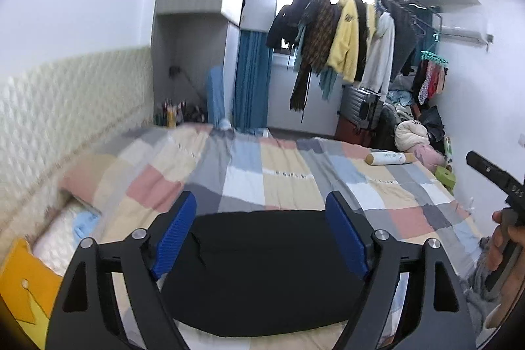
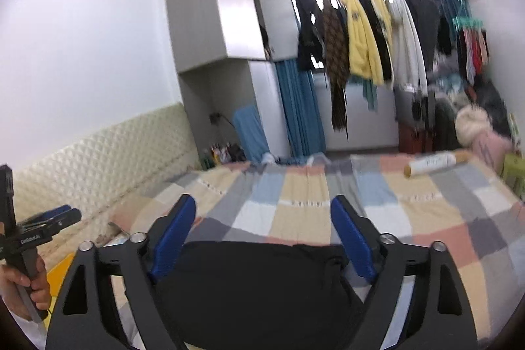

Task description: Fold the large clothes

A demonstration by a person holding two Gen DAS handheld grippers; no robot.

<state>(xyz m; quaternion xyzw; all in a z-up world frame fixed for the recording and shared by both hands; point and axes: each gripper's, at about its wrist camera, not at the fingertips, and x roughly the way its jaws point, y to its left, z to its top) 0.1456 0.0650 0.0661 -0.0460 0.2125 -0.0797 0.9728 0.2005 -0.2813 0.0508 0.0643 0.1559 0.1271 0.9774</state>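
Left gripper [image 1: 261, 209] wide, nothing between pads. Right gripper [image 2: 262, 212] wide, holding nothing. Black garment [image 1: 262, 271] lies below both, on checked bedspread [image 1: 295, 176] ahead.

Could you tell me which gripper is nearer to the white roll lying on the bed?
Right. The white roll lies far across the bed on the right side; the right gripper is on that side, while the left gripper is further away.
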